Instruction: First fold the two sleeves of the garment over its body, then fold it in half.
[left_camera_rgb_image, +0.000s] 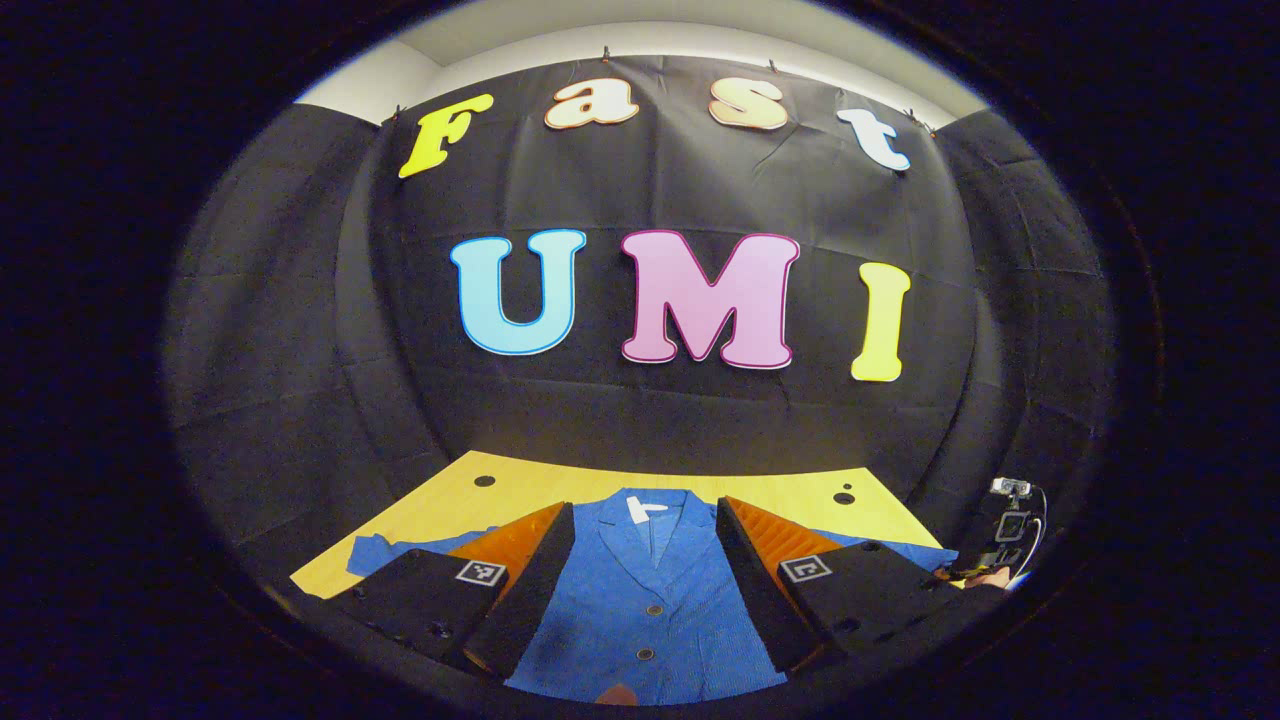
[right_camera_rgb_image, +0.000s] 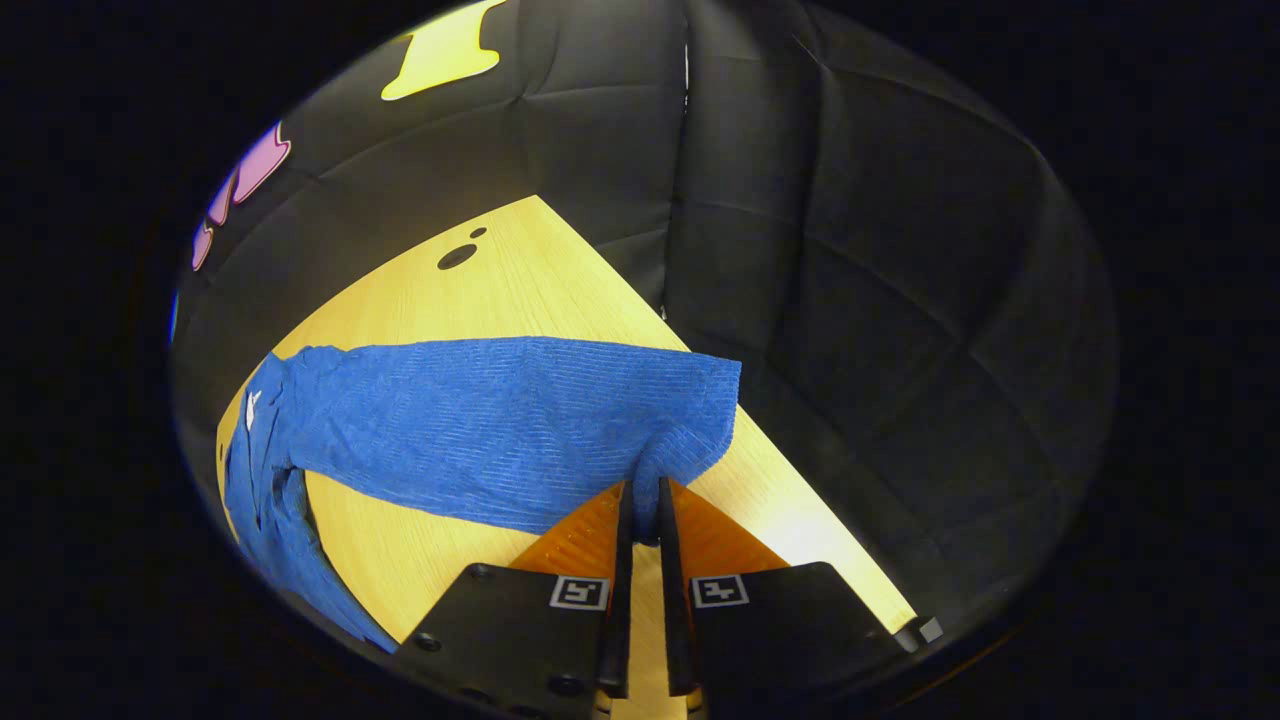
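On the yellow wooden table (left_camera_rgb_image: 440, 510), blue jacket (left_camera_rgb_image: 640, 590) spread flat, collar toward the back wall, buttons facing up. Left gripper (left_camera_rgb_image: 645, 580) hovering over its front, fingers wide apart, nothing between them. Off at the table's right side, right gripper (right_camera_rgb_image: 641, 515) clamped tight on the cuff end of the right sleeve (right_camera_rgb_image: 500, 430), sleeve stretched out sideways, lying across the tabletop.

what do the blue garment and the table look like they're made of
Garment: likely a soft ribbed or corduroy-like fabric, matte; fine parallel ridges show, and it bunches where the right claw pinches the sleeve. Table: pale wood or wood-look laminate, smooth, faint grain.
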